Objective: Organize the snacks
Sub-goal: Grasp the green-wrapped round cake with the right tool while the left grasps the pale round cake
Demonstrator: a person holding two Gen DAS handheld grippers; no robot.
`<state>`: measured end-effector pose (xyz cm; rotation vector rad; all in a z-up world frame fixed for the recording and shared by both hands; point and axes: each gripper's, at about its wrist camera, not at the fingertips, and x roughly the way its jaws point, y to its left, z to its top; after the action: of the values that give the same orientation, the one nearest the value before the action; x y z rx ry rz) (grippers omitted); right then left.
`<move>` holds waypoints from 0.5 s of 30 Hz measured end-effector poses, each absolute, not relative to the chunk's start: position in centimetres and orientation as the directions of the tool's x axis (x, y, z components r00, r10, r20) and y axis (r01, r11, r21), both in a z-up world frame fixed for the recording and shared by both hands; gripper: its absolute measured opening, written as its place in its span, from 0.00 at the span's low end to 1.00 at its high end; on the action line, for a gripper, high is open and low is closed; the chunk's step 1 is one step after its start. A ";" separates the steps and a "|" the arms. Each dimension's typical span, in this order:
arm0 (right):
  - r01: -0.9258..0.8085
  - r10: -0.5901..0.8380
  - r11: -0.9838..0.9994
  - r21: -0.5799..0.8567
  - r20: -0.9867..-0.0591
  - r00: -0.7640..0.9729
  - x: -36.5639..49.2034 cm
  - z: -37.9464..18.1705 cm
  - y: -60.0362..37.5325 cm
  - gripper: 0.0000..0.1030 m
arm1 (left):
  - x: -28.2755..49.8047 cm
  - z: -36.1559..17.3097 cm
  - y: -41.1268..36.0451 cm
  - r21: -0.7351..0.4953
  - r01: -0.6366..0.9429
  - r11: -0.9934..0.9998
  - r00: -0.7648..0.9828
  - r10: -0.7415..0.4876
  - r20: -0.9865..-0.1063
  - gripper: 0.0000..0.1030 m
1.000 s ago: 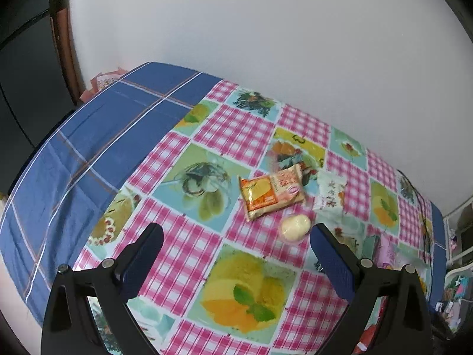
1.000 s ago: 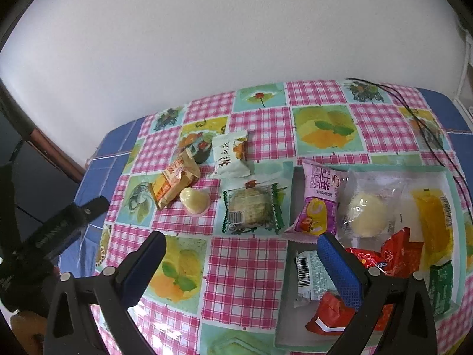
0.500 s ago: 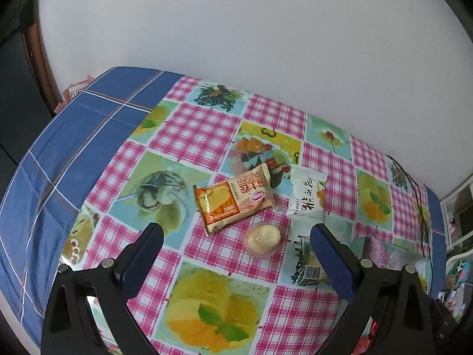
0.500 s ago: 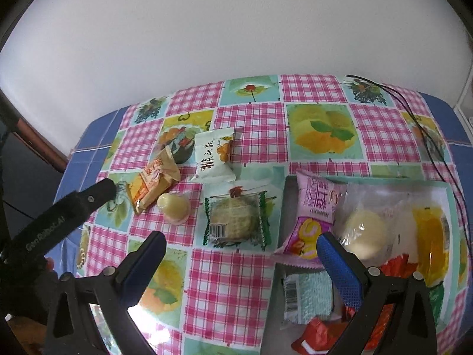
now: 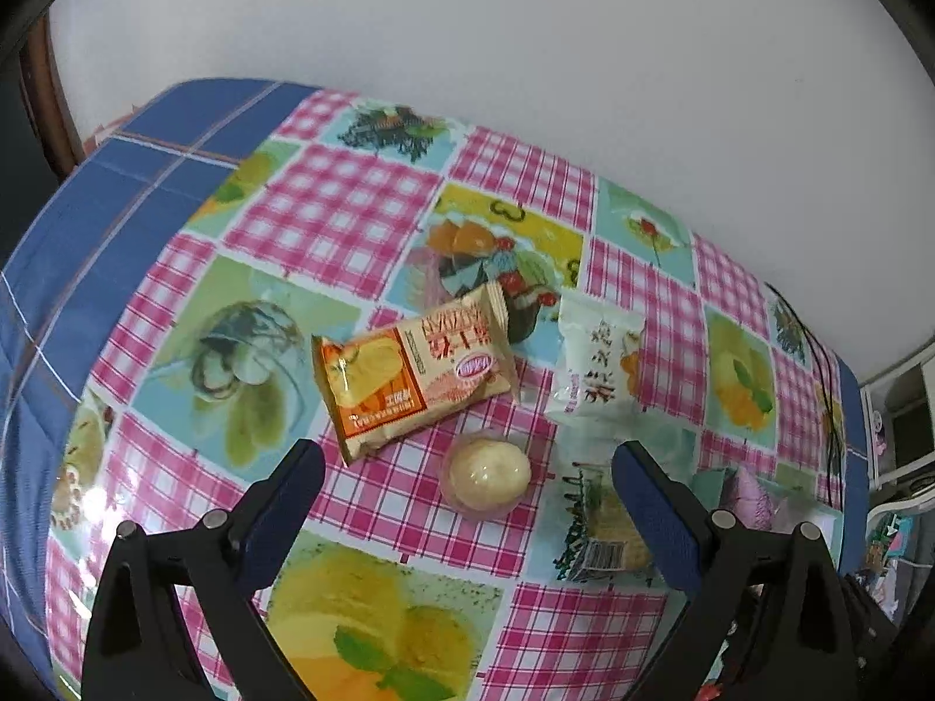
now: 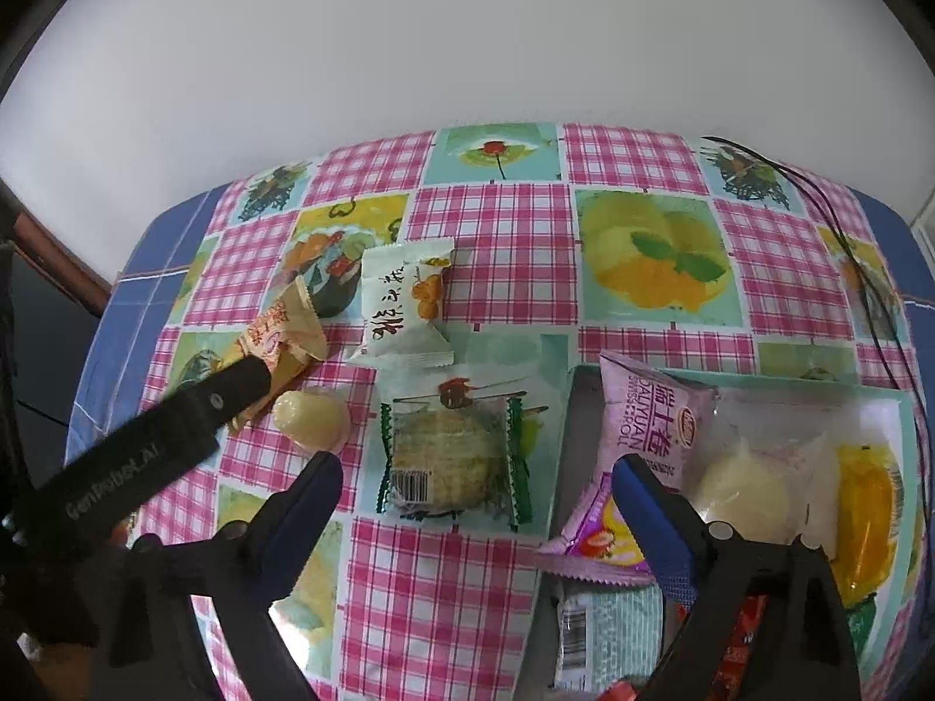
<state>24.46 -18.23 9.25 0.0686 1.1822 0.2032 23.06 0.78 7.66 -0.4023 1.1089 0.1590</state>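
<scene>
Loose snacks lie on the checked tablecloth: an orange packet [image 5: 412,371] [image 6: 279,344], a pale round jelly cup [image 5: 486,474] [image 6: 312,419], a white packet [image 5: 599,371] [image 6: 406,306] and a green-edged clear cake packet [image 6: 450,455] [image 5: 602,531]. My left gripper [image 5: 467,461] is open and empty, its fingers either side of the jelly cup and a little above it. My right gripper [image 6: 476,464] is open and empty above the cake packet. The white tray [image 6: 575,403] at right holds several snacks, with a purple roll packet [image 6: 640,455] leaning on its left rim.
A white wall runs behind the table. The blue cloth border [image 5: 87,222] marks the table's left edge. A black cable [image 6: 847,257] lies at the far right. The left gripper's black arm [image 6: 146,444] crosses the right wrist view at left.
Both grippers have moved closer to the loose snacks. The left one now frames the jelly cup; the right one has shifted left over the cake packet. Both stay open.
</scene>
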 end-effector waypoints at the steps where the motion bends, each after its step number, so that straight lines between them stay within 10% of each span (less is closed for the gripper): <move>1: -0.122 0.192 0.980 0.158 -0.912 0.363 24.6 9.1 -18.1 0.92 | 23.1 7.3 0.8 -0.244 -0.323 0.914 0.437 -0.085 -0.896 0.96; 15: -0.158 0.203 0.974 0.160 -0.929 0.309 25.1 6.7 -16.3 0.82 | 23.3 6.8 1.0 -0.219 -0.317 0.923 0.417 -0.072 -0.906 0.96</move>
<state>25.10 -16.29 6.74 0.0412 1.2342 0.2386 23.34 0.99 6.83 -0.3872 1.1380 0.1589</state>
